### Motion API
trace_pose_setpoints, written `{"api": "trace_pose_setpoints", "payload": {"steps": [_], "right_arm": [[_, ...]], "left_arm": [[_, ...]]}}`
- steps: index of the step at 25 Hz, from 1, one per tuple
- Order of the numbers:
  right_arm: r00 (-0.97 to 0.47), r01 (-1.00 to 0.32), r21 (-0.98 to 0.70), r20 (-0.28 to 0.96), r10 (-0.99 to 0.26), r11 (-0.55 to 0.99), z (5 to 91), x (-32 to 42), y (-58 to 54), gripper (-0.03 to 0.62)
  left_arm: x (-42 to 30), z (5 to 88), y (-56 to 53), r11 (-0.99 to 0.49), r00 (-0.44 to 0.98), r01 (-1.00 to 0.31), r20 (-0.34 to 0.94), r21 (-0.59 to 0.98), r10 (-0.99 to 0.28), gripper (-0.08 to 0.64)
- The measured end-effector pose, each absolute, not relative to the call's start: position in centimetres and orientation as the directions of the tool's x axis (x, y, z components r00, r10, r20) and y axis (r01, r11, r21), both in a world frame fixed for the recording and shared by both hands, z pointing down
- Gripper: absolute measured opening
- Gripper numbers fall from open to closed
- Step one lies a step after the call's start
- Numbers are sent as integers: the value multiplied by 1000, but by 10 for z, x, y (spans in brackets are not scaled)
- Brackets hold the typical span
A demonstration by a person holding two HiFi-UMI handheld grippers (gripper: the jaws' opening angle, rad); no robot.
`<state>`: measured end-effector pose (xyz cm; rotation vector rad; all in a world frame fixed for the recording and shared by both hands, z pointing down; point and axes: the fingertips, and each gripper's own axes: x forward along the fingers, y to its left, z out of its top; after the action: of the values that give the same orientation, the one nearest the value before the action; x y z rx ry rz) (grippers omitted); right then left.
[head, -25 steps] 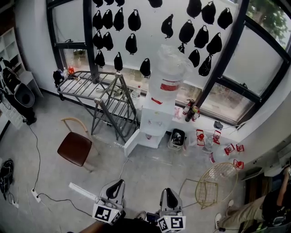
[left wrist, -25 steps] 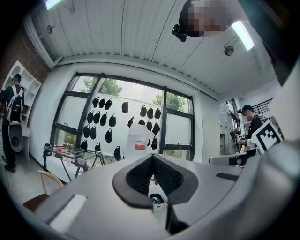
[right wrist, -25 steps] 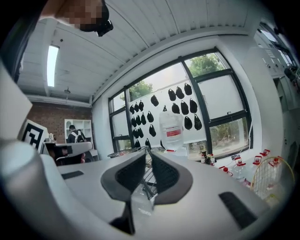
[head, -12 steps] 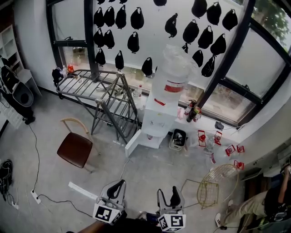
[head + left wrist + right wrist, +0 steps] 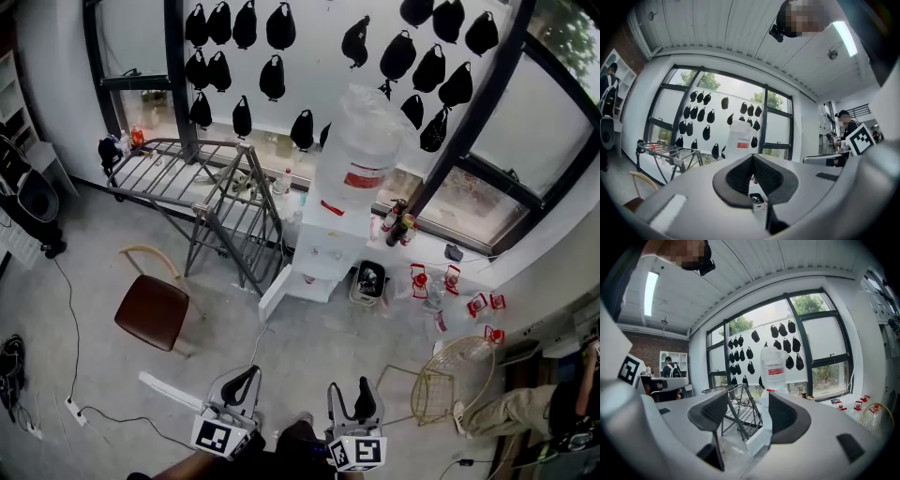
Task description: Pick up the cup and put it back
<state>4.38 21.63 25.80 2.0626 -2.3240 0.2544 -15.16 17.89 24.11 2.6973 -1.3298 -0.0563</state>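
I cannot make out a cup in any view. A white water dispenser (image 5: 328,251) with a big clear bottle (image 5: 361,155) on top stands by the window, a few steps ahead. Both grippers are low at the bottom of the head view, over bare floor. My left gripper (image 5: 246,381) is shut, its black pads meeting with nothing between them (image 5: 752,161). My right gripper (image 5: 349,394) is open and empty. Through its gap (image 5: 749,414) I see the dispenser's open lower door (image 5: 757,441) and the bottle (image 5: 773,369).
A metal drying rack (image 5: 187,169) stands left of the dispenser, with a brown chair (image 5: 152,311) nearer me. A black bin (image 5: 367,281) and red items (image 5: 417,279) sit right of the dispenser. A gold wire chair (image 5: 450,377) and a seated person (image 5: 525,412) are at right. Cables (image 5: 70,319) cross the left floor.
The right gripper's jaws were together a second ago and now stand apart. The left gripper stays shut. The head view has crept slightly forward.
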Motion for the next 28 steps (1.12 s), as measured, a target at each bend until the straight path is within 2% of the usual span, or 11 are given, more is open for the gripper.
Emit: {"api": "trace_pose_setpoints", "payload": {"steps": [5, 13, 19, 24, 28], "right_arm": [[-172, -983, -83, 118, -978, 163, 265, 64, 175, 259], [-290, -957, -50, 136, -947, 286, 292, 122, 93, 258], [-339, -941, -70, 158, -928, 332, 322, 148, 31, 258], [-352, -936, -74, 192, -916, 344, 375, 154, -18, 256], [-360, -933, -62, 212, -909, 355, 438, 150, -59, 256]], "left_arm": [[-125, 235, 146, -590, 593, -794, -27, 146, -805, 6], [-61, 261, 91, -502, 516, -849, 58, 165, -854, 6], [-31, 268, 43, -451, 463, -881, 65, 144, -884, 6], [-18, 301, -3, -448, 461, -882, 70, 145, -885, 6], [-17, 362, -43, -465, 478, -875, 88, 136, -874, 6]]}}
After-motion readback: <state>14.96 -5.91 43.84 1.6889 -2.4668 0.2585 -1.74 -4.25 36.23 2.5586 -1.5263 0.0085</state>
